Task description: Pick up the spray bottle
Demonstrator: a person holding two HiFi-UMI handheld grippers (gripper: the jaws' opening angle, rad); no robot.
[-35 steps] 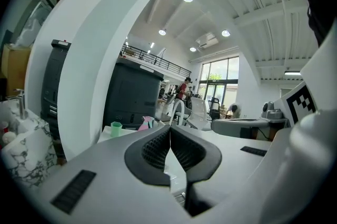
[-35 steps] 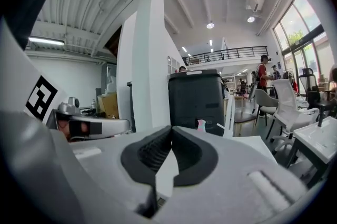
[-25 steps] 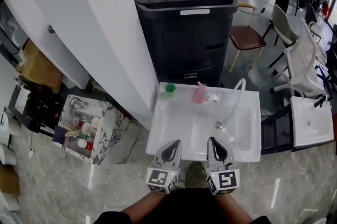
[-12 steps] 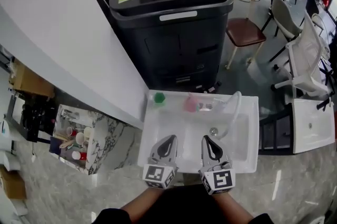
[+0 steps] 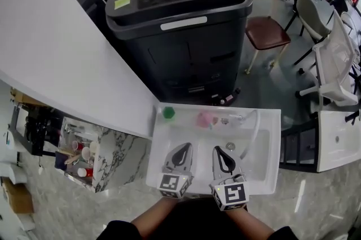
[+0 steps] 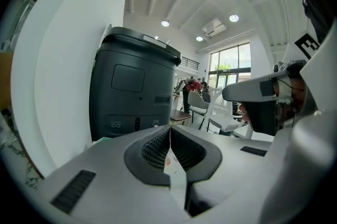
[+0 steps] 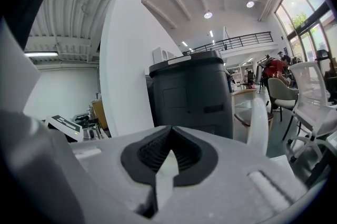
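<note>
The pink spray bottle (image 5: 205, 119) stands on the back ledge of a white sink (image 5: 169, 163), beside the tap fittings. My left gripper (image 5: 183, 147) and right gripper (image 5: 220, 150) hover side by side over the basin's front half, pointing at the back ledge, well short of the bottle. Both are shut with nothing between the pads. The left gripper view shows its jaws (image 6: 169, 131) pressed together, and the right gripper view shows the same (image 7: 169, 132). The bottle is hidden behind the jaws in both gripper views.
A green-capped item (image 5: 168, 113) sits at the ledge's left. A white curved faucet (image 5: 252, 127) arches over the basin's right side. Behind the sink stands a big black bin-like machine (image 5: 180, 25). A white curved wall (image 5: 56, 64), a cup box (image 5: 79, 149), a chair (image 5: 268, 33) and another sink (image 5: 338, 140) surround it.
Both grippers have moved forward from the sink's front rim to over the basin, closer to the bottle. Their jaws stayed shut.
</note>
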